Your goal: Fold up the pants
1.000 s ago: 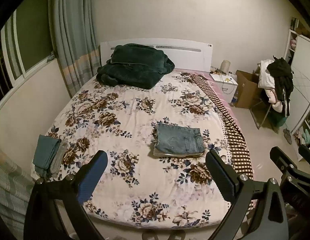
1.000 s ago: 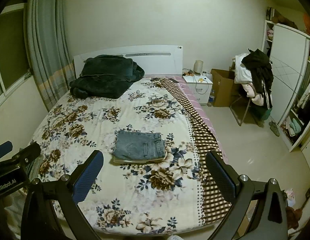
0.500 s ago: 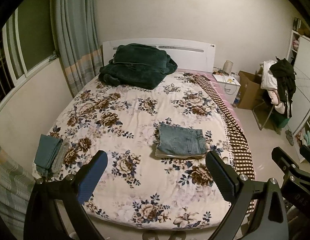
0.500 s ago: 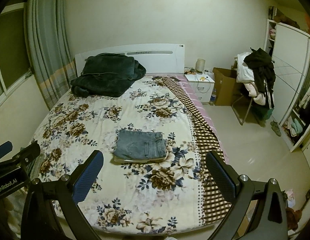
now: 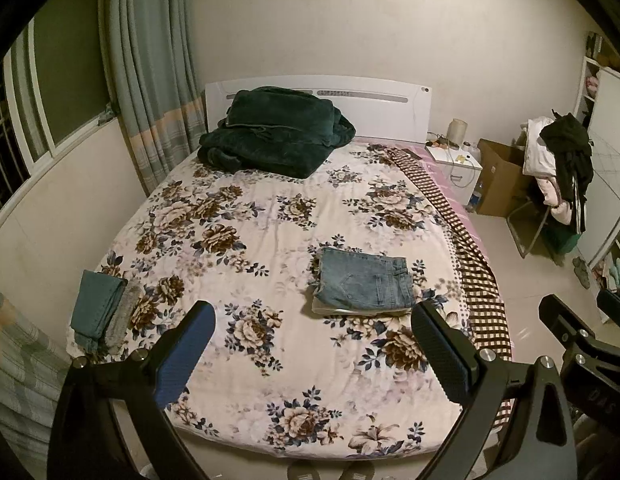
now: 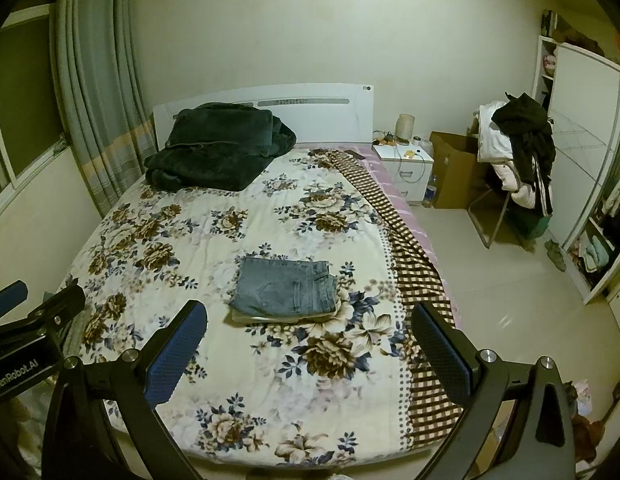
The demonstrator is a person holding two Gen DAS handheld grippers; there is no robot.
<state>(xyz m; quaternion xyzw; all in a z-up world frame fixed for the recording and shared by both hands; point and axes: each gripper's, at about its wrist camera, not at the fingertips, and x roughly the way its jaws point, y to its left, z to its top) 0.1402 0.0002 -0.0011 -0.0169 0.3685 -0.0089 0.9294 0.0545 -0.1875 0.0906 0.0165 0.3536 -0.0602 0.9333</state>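
Folded blue jeans lie in a neat stack on the floral bed cover, right of the bed's middle; they also show in the right wrist view. My left gripper is open and empty, held back over the foot of the bed, apart from the jeans. My right gripper is open and empty, also at the foot of the bed, short of the jeans. The right gripper's body shows at the right edge of the left wrist view.
A dark green blanket lies by the headboard. Folded teal and grey cloths sit at the bed's left edge. A nightstand, cardboard box and a clothes-laden chair stand right of the bed. Curtains hang at left.
Both grippers have drifted slightly, so the bed and jeans sit a little differently in view. The jeans have not moved. Both grippers stay open.
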